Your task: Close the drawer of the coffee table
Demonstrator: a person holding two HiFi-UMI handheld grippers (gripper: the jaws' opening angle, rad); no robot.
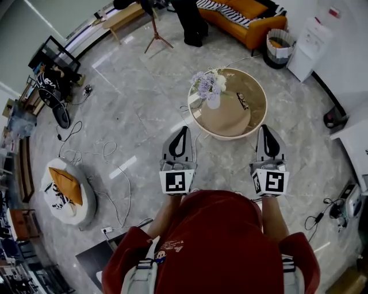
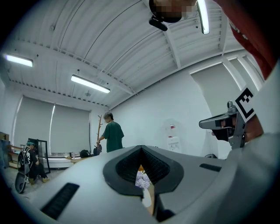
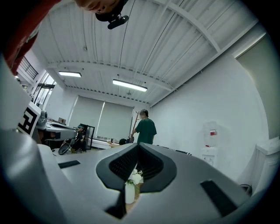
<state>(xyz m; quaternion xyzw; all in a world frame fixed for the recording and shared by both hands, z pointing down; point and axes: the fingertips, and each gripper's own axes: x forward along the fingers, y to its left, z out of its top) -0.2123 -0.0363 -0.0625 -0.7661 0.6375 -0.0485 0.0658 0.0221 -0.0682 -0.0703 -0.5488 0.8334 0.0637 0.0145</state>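
The round coffee table stands on the marble floor just beyond both grippers; I cannot make out its drawer. On it are a white vase of pale flowers and a small dark object. My left gripper is held level by the table's near left rim, shut with nothing in it. My right gripper is level by the near right rim, shut and empty too. In the left gripper view the vase shows through the slit of the closed jaws, as it does in the right gripper view.
An orange sofa, a bin and a water dispenser stand at the back. A white pouf with an orange cushion and loose cables lie left. A person in green stands by the far wall.
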